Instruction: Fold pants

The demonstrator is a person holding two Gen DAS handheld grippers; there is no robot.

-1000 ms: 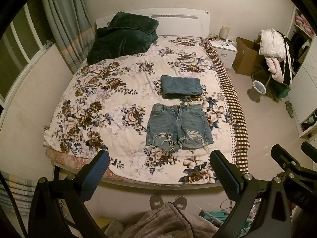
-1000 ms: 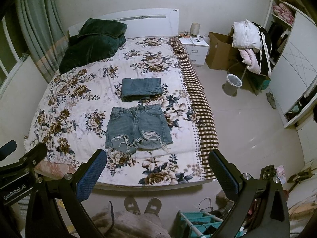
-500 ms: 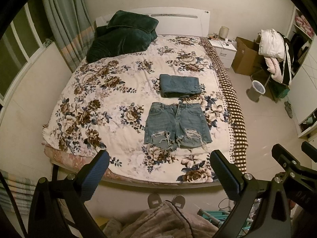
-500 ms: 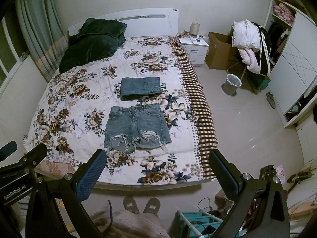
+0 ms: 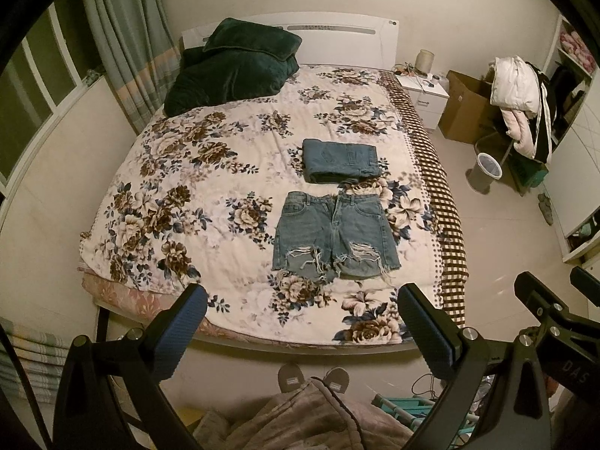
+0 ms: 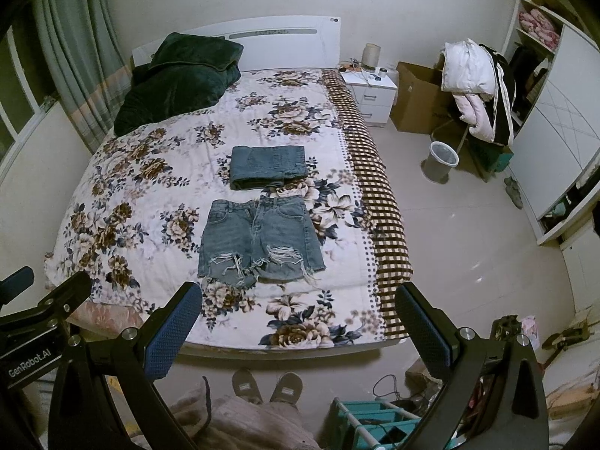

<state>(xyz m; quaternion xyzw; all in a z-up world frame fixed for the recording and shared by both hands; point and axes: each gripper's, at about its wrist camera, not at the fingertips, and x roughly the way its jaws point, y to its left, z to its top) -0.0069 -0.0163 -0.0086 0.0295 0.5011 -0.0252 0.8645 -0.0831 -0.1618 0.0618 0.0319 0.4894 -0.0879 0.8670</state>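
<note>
Ripped denim shorts lie flat on the floral bedspread, waistband toward the headboard; they also show in the right wrist view. A folded pair of jeans lies just beyond them, also in the right wrist view. My left gripper is open and empty, held high above the foot of the bed. My right gripper is open and empty beside it, equally far from the shorts.
Dark green pillows sit at the headboard. A white nightstand, cardboard box, bin and a chair piled with clothes stand right of the bed. A teal rack is on the floor near my feet.
Both views have drifted slightly back from the bed, so the shorts sit a little higher in frame. Both grippers stay open. The clothes have not moved.
</note>
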